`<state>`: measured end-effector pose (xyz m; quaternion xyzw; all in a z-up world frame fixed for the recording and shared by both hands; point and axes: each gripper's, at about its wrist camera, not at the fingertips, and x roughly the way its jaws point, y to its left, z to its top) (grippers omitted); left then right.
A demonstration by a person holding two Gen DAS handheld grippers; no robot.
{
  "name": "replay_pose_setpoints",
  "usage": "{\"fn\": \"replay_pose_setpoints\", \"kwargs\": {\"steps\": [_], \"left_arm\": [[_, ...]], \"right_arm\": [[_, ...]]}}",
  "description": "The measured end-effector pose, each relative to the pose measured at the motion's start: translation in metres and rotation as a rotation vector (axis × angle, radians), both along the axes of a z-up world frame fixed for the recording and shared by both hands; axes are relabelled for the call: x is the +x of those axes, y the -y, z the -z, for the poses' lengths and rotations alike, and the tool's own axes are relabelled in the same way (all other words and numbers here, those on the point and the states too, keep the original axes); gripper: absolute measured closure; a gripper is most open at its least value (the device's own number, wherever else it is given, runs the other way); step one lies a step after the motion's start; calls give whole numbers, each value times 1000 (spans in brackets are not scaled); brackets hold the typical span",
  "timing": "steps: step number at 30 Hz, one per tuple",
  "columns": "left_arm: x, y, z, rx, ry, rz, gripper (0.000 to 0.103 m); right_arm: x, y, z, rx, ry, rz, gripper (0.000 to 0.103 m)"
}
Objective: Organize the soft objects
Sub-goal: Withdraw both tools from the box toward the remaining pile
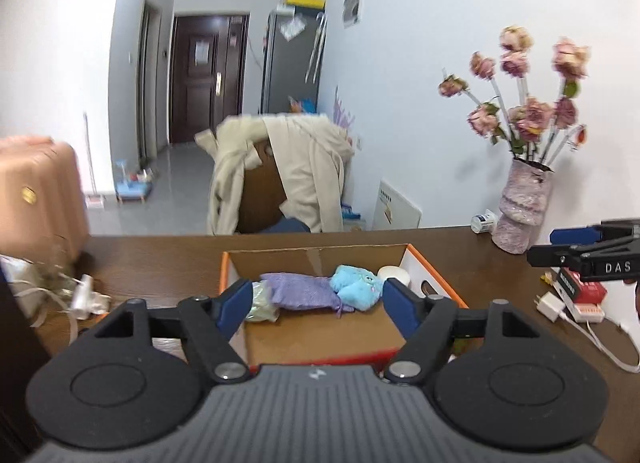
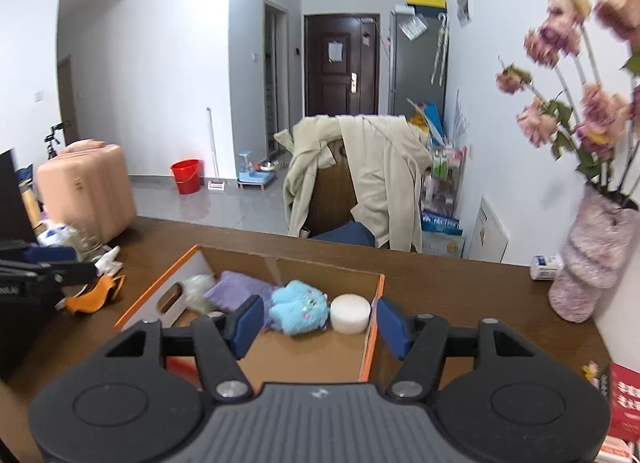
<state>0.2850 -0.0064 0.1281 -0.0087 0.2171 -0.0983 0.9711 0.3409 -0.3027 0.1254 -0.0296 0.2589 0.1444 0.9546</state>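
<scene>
An orange-rimmed cardboard box (image 1: 320,253) (image 2: 300,267) stands on the brown table. Inside it, in a row, lie a pale bag (image 1: 262,301) (image 2: 198,289), a purple knitted cloth (image 1: 300,289) (image 2: 236,289), a blue plush toy (image 1: 358,287) (image 2: 298,309) and a white round pad (image 1: 394,274) (image 2: 351,313). My left gripper (image 1: 318,295) hovers open over the box's near side with nothing between its blue pads. My right gripper (image 2: 320,313) is open and holds nothing, above the box's right wall. An orange cloth (image 2: 96,295) lies on the table left of the box.
A purple vase of dried flowers (image 1: 520,207) (image 2: 592,263) stands at the table's right, a small white bottle (image 1: 482,221) beside it. A red box (image 1: 588,291) and a white charger (image 1: 550,305) lie at the right. Behind the table is a chair draped with a beige coat (image 2: 372,175).
</scene>
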Motion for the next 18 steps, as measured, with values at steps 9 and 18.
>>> {"fn": "replay_pose_setpoints", "kwargs": {"steps": [9,18], "left_arm": [[-140,11,32,81,165,-59,6],[-231,8,87,15,209,-186,1]], "right_arm": [[-137,9,15,20,136,-31,25],[-259,3,74,43,253,0,15]]}}
